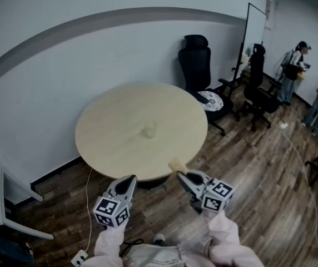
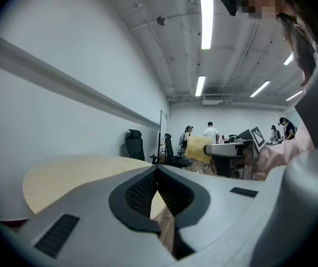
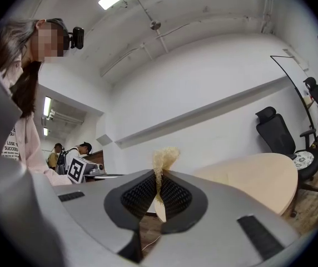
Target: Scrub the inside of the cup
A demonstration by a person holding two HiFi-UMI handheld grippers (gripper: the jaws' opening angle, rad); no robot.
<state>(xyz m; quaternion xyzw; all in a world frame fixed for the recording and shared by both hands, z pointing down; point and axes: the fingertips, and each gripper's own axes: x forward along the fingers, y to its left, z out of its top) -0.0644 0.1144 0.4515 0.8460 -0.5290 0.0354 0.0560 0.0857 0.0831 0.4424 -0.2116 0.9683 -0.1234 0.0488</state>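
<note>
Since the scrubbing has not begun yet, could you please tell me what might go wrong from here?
1. The small clear cup stands unsupported on the round pale wooden table. The left gripper is shut and empty, so scrubbing could tip the cup unless it is steadied.
2. The right gripper pinches the yellow sponge scrap only at its tips, so it might slip out inside the cup.

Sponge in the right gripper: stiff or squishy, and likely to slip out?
Probably soft: the sponge is pinched thin between the shut jaws of the right gripper and flares out above them. Likely light, as it pokes out without sagging. Slip seems unlikely, since its rough texture sits against the jaws' ribbed faces.
</note>
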